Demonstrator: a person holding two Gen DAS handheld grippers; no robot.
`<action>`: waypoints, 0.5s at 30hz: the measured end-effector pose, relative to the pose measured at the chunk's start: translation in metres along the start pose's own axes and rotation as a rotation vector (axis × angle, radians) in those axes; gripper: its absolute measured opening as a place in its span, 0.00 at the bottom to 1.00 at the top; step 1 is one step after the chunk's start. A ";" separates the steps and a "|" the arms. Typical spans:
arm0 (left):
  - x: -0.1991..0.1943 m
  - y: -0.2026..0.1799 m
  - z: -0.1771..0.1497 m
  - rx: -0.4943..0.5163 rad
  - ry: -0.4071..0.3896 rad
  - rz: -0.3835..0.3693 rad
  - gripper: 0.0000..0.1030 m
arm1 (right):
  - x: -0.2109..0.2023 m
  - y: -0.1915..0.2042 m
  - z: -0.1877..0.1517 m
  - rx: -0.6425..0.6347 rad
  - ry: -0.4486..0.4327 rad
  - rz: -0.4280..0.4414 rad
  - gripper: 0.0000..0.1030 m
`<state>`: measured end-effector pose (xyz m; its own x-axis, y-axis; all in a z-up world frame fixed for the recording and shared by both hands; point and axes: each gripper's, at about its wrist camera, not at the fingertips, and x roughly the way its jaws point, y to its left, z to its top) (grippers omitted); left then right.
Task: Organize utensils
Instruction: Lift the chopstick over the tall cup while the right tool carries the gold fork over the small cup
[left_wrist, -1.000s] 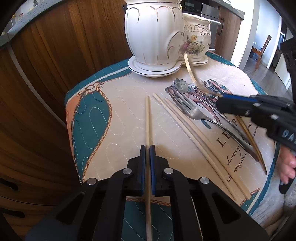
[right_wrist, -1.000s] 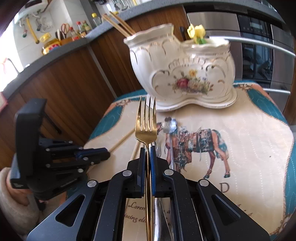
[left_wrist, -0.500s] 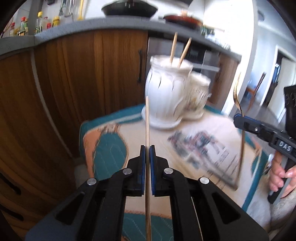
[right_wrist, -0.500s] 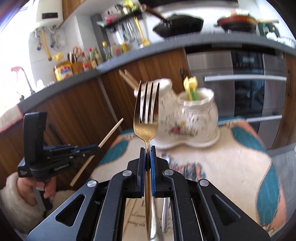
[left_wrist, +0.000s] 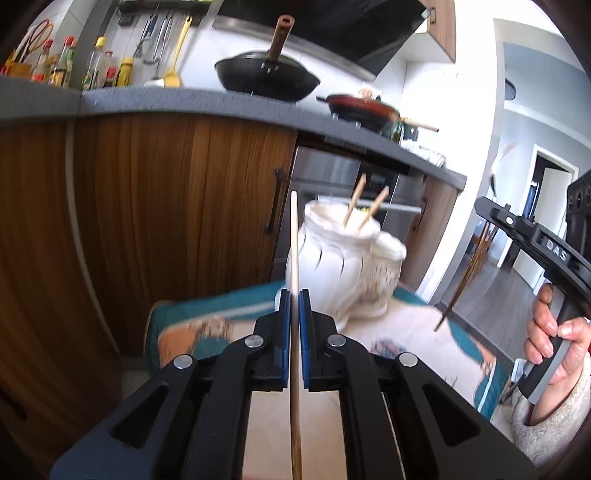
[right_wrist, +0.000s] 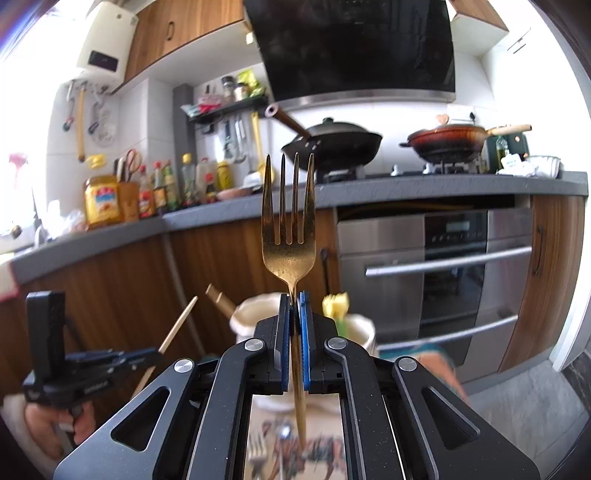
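A slim wooden chopstick (left_wrist: 294, 236) is clamped upright in the left gripper (left_wrist: 294, 306) jaws, raised above the desk's cloth. A gold metal fork (right_wrist: 289, 225), tines up, is gripped by the right gripper (right_wrist: 294, 310) jaws, in front of the white ceramic holder (left_wrist: 343, 266).

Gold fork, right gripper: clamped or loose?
Clamped. The right gripper has its blue pads closed on the gold fork at the neck, tines pointing up, handle running down between the fingers.
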<state>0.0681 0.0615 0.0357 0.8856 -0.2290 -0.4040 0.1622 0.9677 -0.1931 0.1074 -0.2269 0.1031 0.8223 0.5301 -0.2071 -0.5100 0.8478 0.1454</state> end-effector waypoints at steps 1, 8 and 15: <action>0.002 0.000 0.005 0.001 -0.015 -0.002 0.04 | 0.005 -0.002 0.005 0.001 -0.004 -0.007 0.06; 0.022 0.007 0.056 -0.061 -0.156 -0.061 0.04 | 0.045 -0.024 0.029 0.065 -0.077 -0.065 0.06; 0.057 0.010 0.101 -0.127 -0.288 -0.096 0.04 | 0.077 -0.050 0.027 0.141 -0.147 -0.089 0.06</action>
<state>0.1635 0.0685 0.1008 0.9585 -0.2621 -0.1126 0.2117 0.9181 -0.3351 0.2029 -0.2289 0.1057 0.8959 0.4364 -0.0833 -0.4015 0.8755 0.2688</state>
